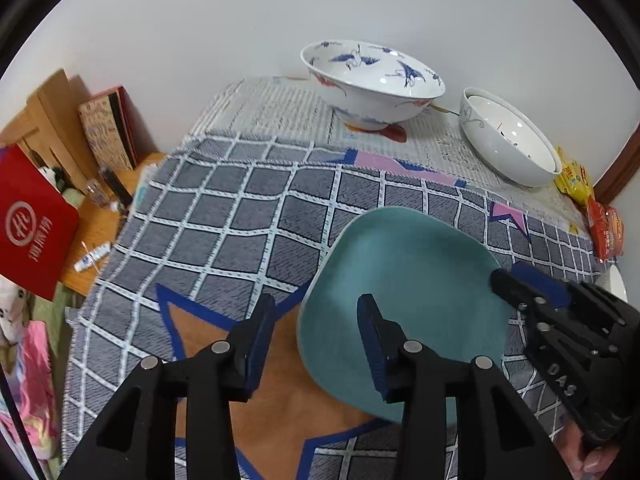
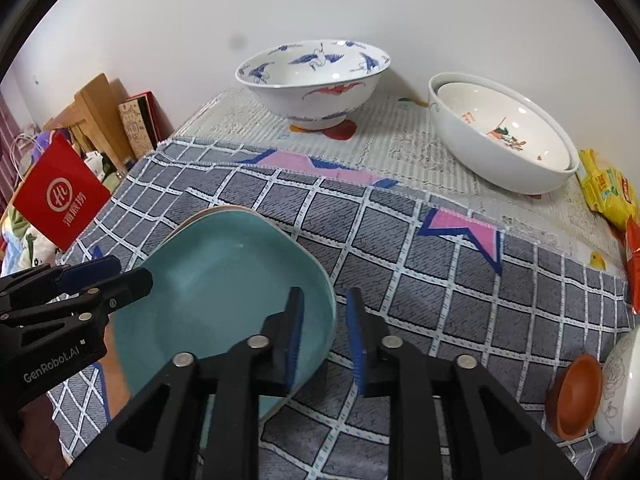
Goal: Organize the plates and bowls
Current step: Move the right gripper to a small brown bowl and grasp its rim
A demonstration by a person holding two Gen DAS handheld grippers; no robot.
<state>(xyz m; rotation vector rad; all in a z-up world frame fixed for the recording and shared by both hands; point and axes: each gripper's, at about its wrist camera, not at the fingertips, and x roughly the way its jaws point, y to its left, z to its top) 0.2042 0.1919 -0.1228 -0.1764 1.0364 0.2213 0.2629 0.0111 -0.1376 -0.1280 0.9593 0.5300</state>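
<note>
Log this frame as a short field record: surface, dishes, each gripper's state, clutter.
surface: checked cloth over a table
plate: teal plate, a pinkish rim showing under its far edge
back left: crane bowl, upright
back right: white bowl, tilted, a smaller one nested inside
near right: brown dish beside a white dish
left gripper: open, one finger over the plate
right gripper: open, straddling the plate's edge
side clutter: red bag, snack packets

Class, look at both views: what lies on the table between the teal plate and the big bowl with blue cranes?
Only cloth: the grey checked blanket with pink star patches between the teal plate and crane bowl, then pale table cover. Both views show it.
</note>
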